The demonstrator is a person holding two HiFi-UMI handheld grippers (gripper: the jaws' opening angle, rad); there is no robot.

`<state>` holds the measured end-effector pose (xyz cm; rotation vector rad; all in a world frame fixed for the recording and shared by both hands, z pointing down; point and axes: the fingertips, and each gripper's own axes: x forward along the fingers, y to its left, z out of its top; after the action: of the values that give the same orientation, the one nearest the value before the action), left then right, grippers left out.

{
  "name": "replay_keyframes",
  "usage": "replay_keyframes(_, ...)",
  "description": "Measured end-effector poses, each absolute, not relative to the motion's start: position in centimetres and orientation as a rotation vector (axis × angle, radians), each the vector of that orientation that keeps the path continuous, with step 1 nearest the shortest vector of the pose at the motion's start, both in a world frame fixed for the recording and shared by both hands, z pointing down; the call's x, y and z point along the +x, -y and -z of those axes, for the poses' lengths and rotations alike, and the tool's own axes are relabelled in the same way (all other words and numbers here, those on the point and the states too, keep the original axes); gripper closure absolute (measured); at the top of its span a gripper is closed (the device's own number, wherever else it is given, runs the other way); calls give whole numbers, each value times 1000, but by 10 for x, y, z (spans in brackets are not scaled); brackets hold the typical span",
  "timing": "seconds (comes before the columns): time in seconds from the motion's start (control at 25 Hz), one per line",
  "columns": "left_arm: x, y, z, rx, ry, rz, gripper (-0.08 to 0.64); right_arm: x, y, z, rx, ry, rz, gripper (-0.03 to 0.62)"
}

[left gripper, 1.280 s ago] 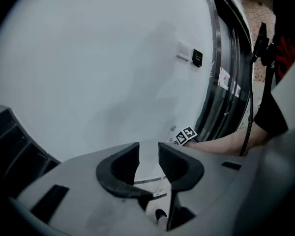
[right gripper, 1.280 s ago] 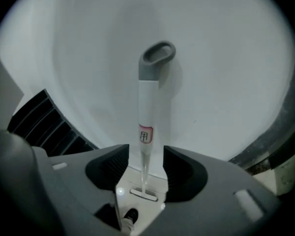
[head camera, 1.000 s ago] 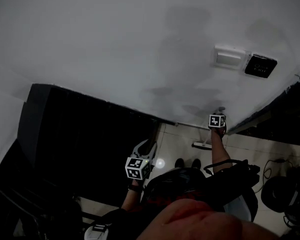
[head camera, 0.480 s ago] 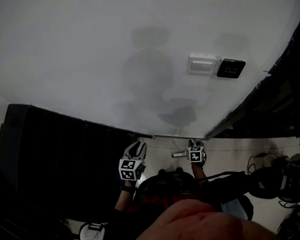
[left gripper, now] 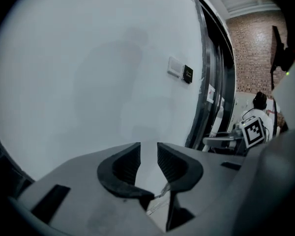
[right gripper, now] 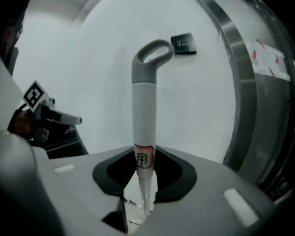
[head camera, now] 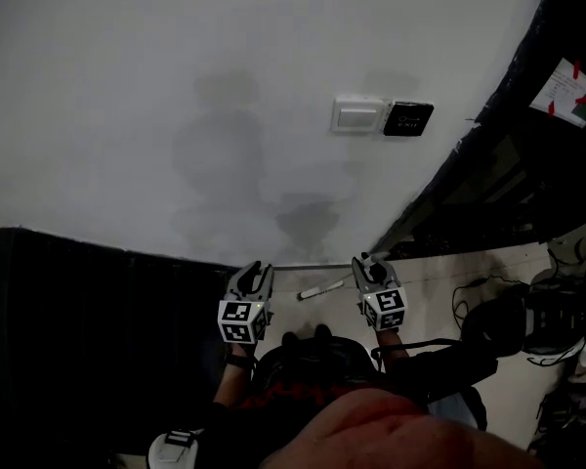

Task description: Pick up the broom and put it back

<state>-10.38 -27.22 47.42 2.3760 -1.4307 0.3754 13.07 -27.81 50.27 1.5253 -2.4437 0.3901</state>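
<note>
The broom's white handle (right gripper: 143, 127) stands between the pads of my right gripper (right gripper: 143, 163), which is shut on it. Its grey loop end (right gripper: 152, 55) points up toward the white wall. In the head view a short white length of the handle (head camera: 324, 287) sticks out left of the right gripper (head camera: 364, 264), low over the pale floor. The broom's head is hidden. My left gripper (head camera: 253, 272) hangs beside it, apart from the handle. Its jaws (left gripper: 148, 159) stand a narrow gap apart with nothing between them.
A white switch plate (head camera: 359, 113) and a black panel (head camera: 407, 118) sit on the wall ahead. A dark door frame (head camera: 488, 174) runs down the right. A black low panel (head camera: 78, 311) fills the left. Bags and cables (head camera: 537, 320) lie on the floor at right.
The right gripper has come up from the floor by the wall base, bringing the handle toward me. The head view has swung right. The left gripper has shifted a little.
</note>
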Motion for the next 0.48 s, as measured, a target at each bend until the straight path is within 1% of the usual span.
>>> replay_keyframes(0.24,-87,277,-446,2493,1403,-299,448,130,247,-411,1551,2585,-269,499)
replay_keyframes(0.48,-64,270,-429,2479,1329,-166,448,143,229,-372,1574,2643,-221,499)
